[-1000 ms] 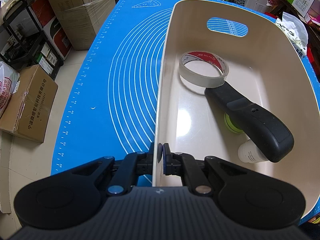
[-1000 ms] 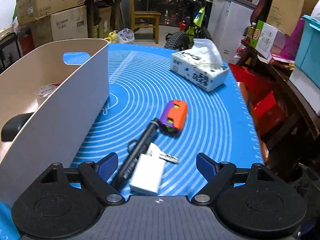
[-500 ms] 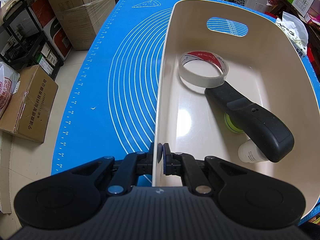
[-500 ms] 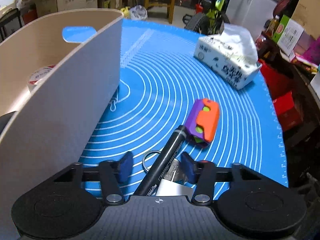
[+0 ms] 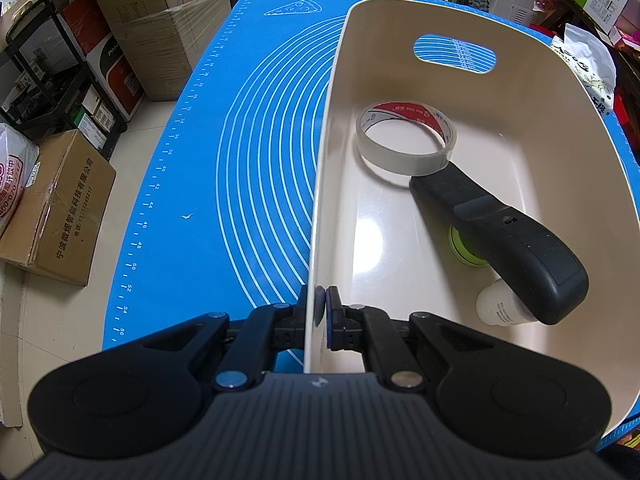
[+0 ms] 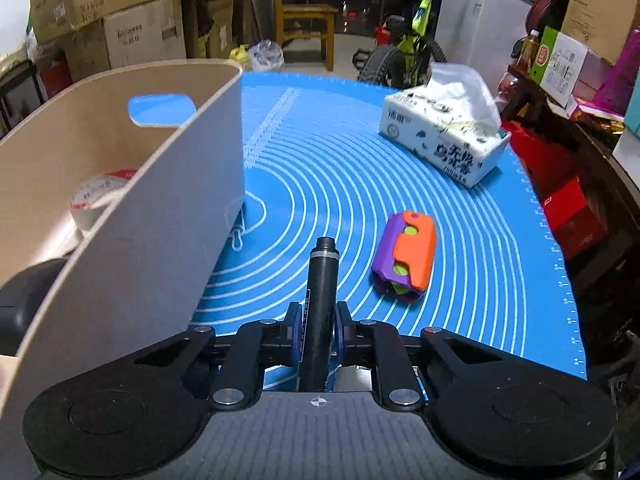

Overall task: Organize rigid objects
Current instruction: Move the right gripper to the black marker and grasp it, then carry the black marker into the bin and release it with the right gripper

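My left gripper (image 5: 321, 304) is shut on the near left wall of the cream bin (image 5: 400, 12). Inside the bin lie a tape roll (image 5: 404, 160), a black handled tool (image 5: 520, 248), a small white bottle (image 5: 496, 308) and a green round thing (image 5: 460, 248) under the tool. In the right wrist view, a black marker (image 6: 322, 280) lies on the blue mat (image 6: 480, 280), pointing away from me. My right gripper (image 6: 318, 328) is closing on it, and the pads touch its barrel on both sides. A purple and orange toy (image 6: 406, 256) lies just right of the marker.
A tissue box (image 6: 444, 148) stands at the mat's far right. The bin's outer wall (image 6: 140, 232) rises close to the left of the right gripper. Cardboard boxes (image 5: 60, 208), a chair and a bicycle stand around the table.
The right gripper moved forward over the marker and its jaws closed from wide to the marker's barrel. The white block and keys passed out of sight beneath it. The left gripper stayed still.
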{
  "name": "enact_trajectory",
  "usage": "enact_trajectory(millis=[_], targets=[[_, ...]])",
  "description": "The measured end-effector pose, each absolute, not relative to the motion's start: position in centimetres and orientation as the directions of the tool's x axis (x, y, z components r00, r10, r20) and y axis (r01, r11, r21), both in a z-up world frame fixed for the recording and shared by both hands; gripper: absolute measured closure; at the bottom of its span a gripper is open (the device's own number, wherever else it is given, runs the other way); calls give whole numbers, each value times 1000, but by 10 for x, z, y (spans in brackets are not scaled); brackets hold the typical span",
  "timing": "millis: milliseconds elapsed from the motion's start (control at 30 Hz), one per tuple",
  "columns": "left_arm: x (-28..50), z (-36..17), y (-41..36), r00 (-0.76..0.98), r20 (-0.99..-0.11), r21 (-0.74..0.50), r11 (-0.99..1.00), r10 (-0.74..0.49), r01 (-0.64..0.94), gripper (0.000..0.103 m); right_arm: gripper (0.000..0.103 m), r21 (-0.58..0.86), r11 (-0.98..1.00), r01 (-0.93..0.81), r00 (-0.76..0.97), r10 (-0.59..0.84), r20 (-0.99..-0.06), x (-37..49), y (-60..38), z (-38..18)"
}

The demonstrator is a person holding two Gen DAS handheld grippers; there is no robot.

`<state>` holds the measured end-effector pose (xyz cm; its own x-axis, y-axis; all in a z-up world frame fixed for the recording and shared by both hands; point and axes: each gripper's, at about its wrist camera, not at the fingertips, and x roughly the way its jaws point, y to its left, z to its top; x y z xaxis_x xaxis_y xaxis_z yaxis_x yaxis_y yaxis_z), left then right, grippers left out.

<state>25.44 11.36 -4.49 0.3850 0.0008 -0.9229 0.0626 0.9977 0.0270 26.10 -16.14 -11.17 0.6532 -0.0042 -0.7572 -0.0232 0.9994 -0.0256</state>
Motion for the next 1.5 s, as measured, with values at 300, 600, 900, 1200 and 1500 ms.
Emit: enact_trajectory(millis=[300, 600, 900, 1200, 1500], targets=[[254, -45, 114, 384, -923, 27, 998, 1, 62, 96, 77, -79, 997, -15, 743, -41, -668, 232, -160, -91], [254, -45, 114, 384, -923, 27, 998, 1, 63, 96, 78, -120, 993, -3, 810, -68, -582, 207, -163, -72], [254, -45, 114, 384, -923, 27, 998, 1, 63, 96, 78, -94, 995, 32, 854, -77, -515, 196, -172, -49], [254, -45, 114, 384, -923, 28, 998, 1, 63, 96, 78, -101, 995, 1, 910, -42, -412, 197, -158, 2], [254, -45, 114, 384, -923, 28, 998, 1, 63, 96, 78, -80, 989, -125, 921, 86, -379, 209, -119, 44]])
